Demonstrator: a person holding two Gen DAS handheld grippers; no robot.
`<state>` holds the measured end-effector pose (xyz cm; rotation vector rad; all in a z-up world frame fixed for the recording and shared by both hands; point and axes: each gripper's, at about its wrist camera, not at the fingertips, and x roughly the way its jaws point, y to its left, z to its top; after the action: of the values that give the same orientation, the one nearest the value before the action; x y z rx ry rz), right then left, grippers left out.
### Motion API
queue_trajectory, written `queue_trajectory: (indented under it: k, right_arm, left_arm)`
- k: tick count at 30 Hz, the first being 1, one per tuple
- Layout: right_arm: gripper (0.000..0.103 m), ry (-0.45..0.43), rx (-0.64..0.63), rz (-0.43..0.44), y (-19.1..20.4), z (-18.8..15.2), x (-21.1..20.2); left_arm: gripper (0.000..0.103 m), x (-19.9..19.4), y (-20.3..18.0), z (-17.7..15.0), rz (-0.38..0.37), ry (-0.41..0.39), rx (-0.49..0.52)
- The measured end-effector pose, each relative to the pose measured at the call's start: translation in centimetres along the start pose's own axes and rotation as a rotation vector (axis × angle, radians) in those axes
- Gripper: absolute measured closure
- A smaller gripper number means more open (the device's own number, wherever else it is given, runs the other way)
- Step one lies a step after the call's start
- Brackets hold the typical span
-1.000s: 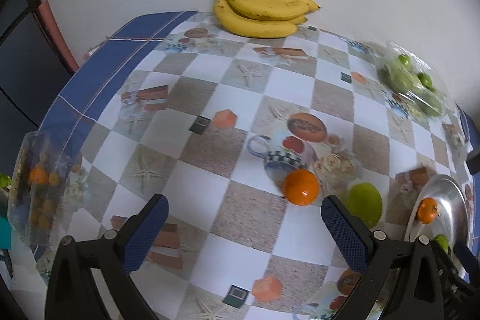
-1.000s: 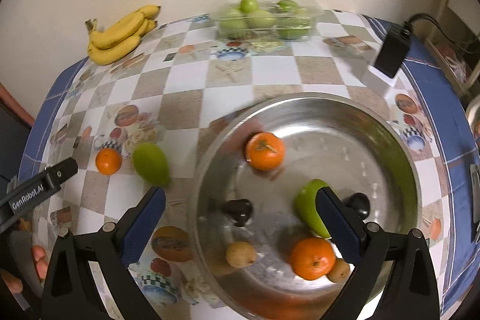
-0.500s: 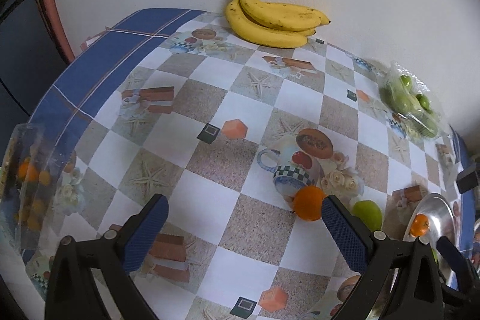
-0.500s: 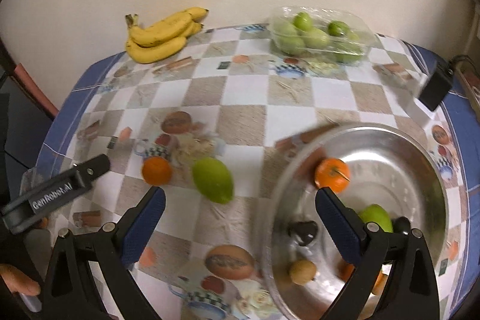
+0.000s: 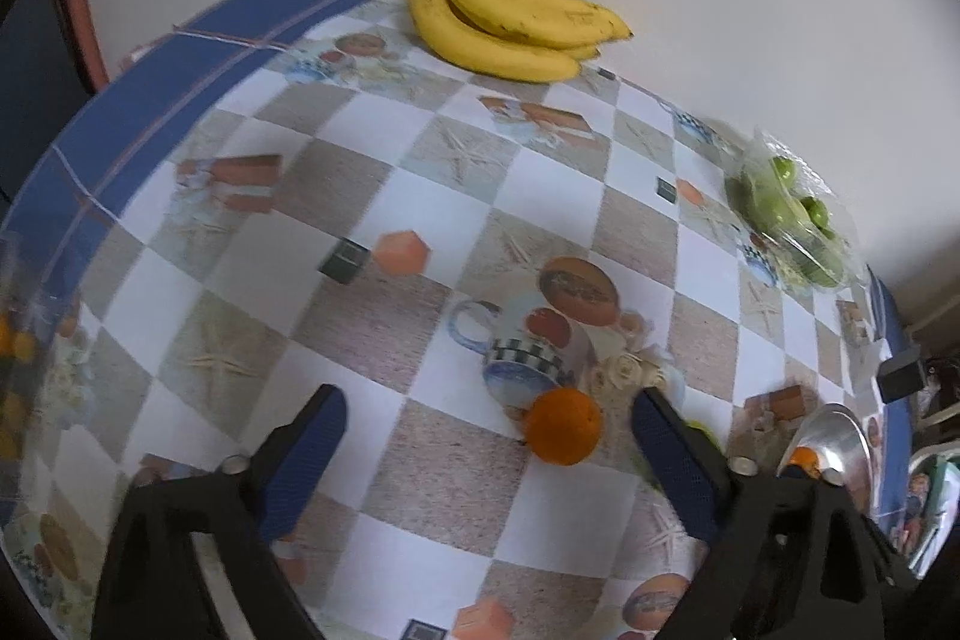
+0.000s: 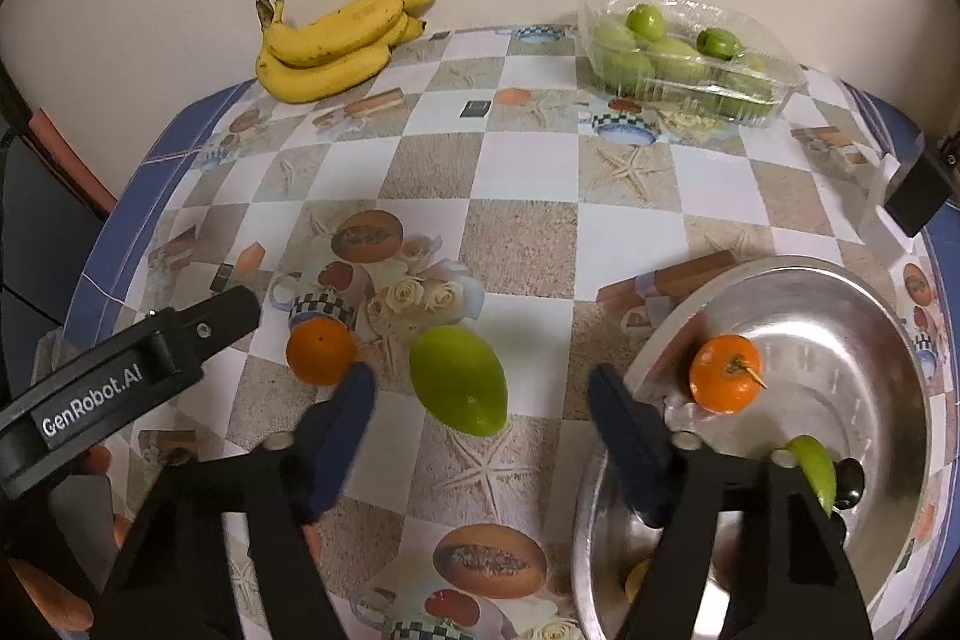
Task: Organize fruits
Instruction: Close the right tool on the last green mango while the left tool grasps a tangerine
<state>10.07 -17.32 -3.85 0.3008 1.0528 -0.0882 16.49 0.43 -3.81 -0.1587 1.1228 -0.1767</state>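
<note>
Both grippers have their blue fingers apart, and both pairs have just been closing a little with nothing pressed between them yet. On the left gripper (image 5: pixel 486 451), the orange (image 5: pixel 564 425) sits on the table in the gap between the fingers, nearer the finger at 3 o'clock, and no pad touches it. On the right gripper (image 6: pixel 483 403), the green mango (image 6: pixel 459 381) lies in the gap between the fingers, also untouched. In the right wrist view the orange (image 6: pixel 321 352) rests just beside the mango, at its 9 o'clock, and the black body of the left gripper reaches in from 8 o'clock toward it. The steel bowl (image 6: pixel 864 304) sits at 4 o'clock of the mango, and it already holds a small orange (image 6: pixel 725 373), a green fruit (image 6: pixel 815 466) and some dark bits I cannot name. The bunch of bananas (image 6: pixel 336 40) lies far off at 11 o'clock by the wall, and the clear box of green fruits (image 6: pixel 684 55) sits at 1 o'clock. I think the step in hand is picking up the two loose fruits from the checked tablecloth (image 6: pixel 528 232). Next, each gripper needs to go lower and squeeze gently around its fruit. The orange is round and may roll away if a finger bumps it.
</note>
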Motion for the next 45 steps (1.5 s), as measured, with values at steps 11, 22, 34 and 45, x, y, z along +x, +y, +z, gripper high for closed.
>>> queue_trajectory:
  k: [11, 22, 34, 45]
  right_arm:
    - [0.042, 0.044, -0.022, 0.002, 0.7, 0.2, 2.3]
    - [0.055, 0.070, -0.010, 0.023, 0.4, -0.3, 3.7]
    - [0.060, 0.073, -0.001, 0.037, 0.5, -0.3, 3.6]
    - [0.062, 0.066, 0.009, 0.049, 0.7, -0.5, 2.4]
  left_arm:
    - [0.033, 3.1, -1.5, -0.4, -0.066, 0.082, 0.010]
    - [0.054, 4.2, -1.7, -0.5, -0.085, 0.096, 0.011]
    - [0.068, 3.7, -1.9, -0.4, -0.095, 0.089, 0.021]
    - [0.068, 1.0, -2.2, 0.1, -0.099, 0.059, 0.033]
